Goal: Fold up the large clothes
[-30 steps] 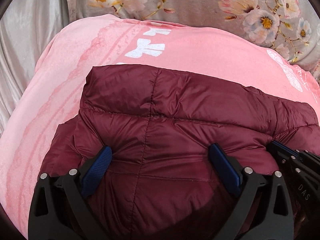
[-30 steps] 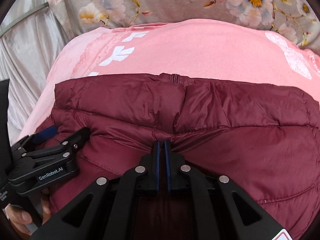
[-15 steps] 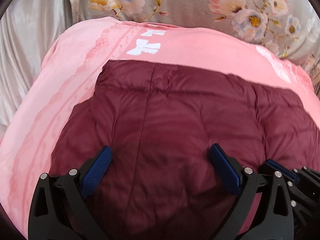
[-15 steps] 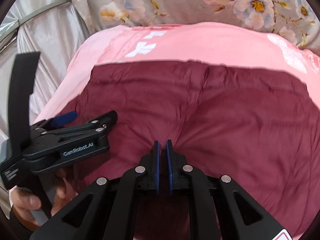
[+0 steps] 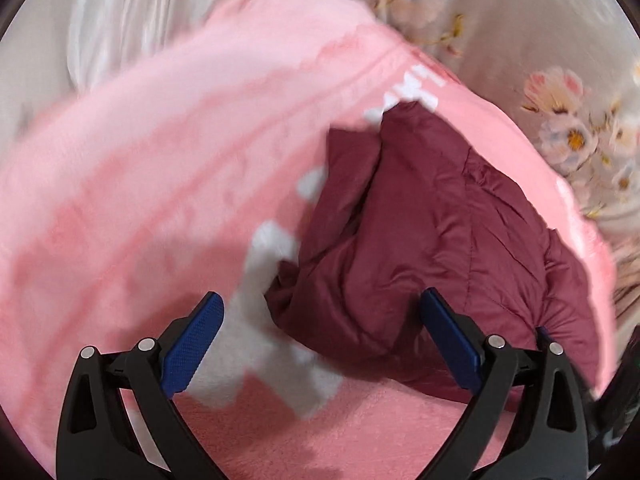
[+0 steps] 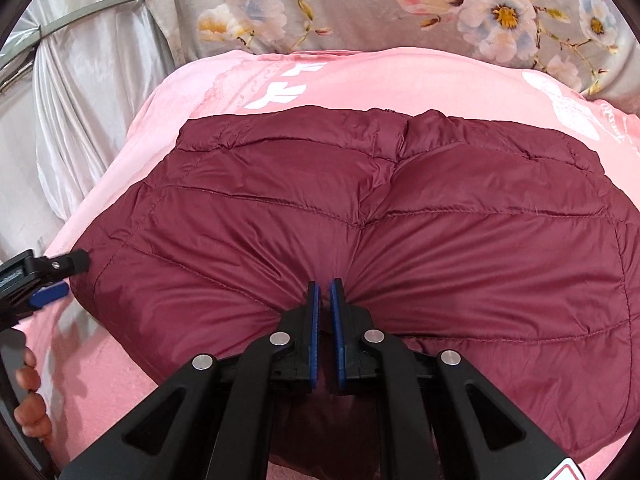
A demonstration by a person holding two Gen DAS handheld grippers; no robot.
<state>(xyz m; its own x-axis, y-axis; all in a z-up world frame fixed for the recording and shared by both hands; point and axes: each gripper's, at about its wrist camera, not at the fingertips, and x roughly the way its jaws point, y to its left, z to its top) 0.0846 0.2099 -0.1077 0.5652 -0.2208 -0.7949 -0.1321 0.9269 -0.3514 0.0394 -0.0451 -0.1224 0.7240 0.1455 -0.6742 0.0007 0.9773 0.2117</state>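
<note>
Lay folded on a pink blanket (image 6: 360,80), the maroon quilted jacket (image 6: 400,208), near edge pinched in the closed right gripper (image 6: 325,304). Spread wide off its left edge, gripping nothing: left gripper (image 5: 320,344). White blanket lettering too blurred to read. Behind, floral bedding (image 6: 360,4).

Support is a bed covered by a pink blanket (image 6: 400,80) with white printed marks. Maroon quilted jacket (image 6: 360,208) lies directly on the blanket, folded into a compact block. Grey floral bedding (image 6: 360,4) sits at the blanket's far edge, silver satin fabric (image 6: 80,100) along its left side.
</note>
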